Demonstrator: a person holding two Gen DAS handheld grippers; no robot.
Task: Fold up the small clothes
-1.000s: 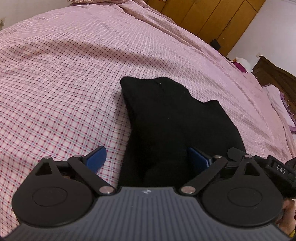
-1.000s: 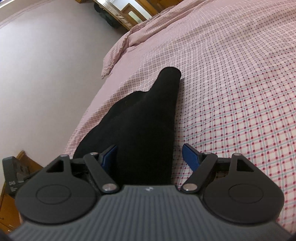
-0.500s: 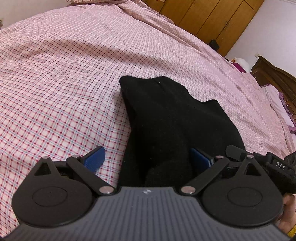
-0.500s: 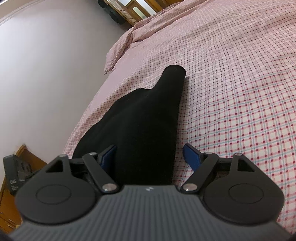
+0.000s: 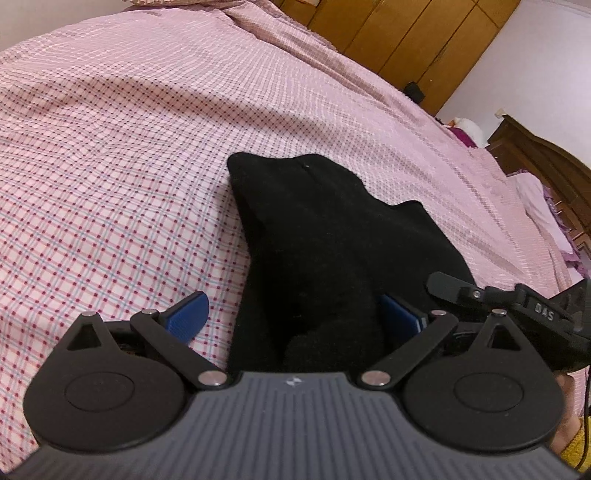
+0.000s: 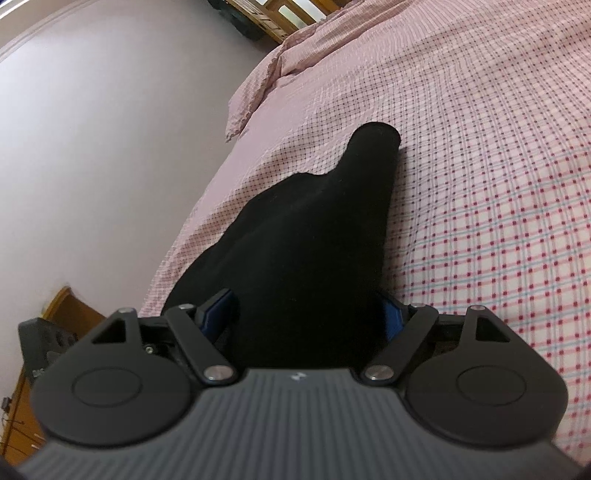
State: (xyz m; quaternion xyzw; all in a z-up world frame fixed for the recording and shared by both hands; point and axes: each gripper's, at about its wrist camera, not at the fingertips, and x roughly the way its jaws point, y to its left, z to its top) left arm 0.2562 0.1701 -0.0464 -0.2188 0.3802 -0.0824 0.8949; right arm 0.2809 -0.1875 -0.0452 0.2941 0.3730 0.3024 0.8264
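A black garment (image 5: 325, 236) lies flat on the pink checked bedsheet (image 5: 110, 166), with a narrow tube end (image 6: 373, 147) pointing away in the right wrist view. My left gripper (image 5: 293, 319) is open over the garment's near end; the cloth lies between the blue pads, close to the right one. My right gripper (image 6: 304, 315) is also open and straddles the other near part of the garment (image 6: 306, 240). There the cloth fills most of the gap and overlaps the right pad. A finger (image 5: 448, 284) of the right gripper shows at the right of the left wrist view.
The bed's edge (image 6: 192, 229) runs along a pale wall (image 6: 92, 129), with a wooden nightstand (image 6: 70, 310) below it. A pillow (image 6: 266, 77) lies at the far end. Wooden wardrobes (image 5: 406, 33) and dark wooden furniture (image 5: 535, 158) stand beyond the bed.
The right gripper has shifted sideways, so the garment now sits further right between its fingers and reaches the right pad. The left gripper has stayed put.
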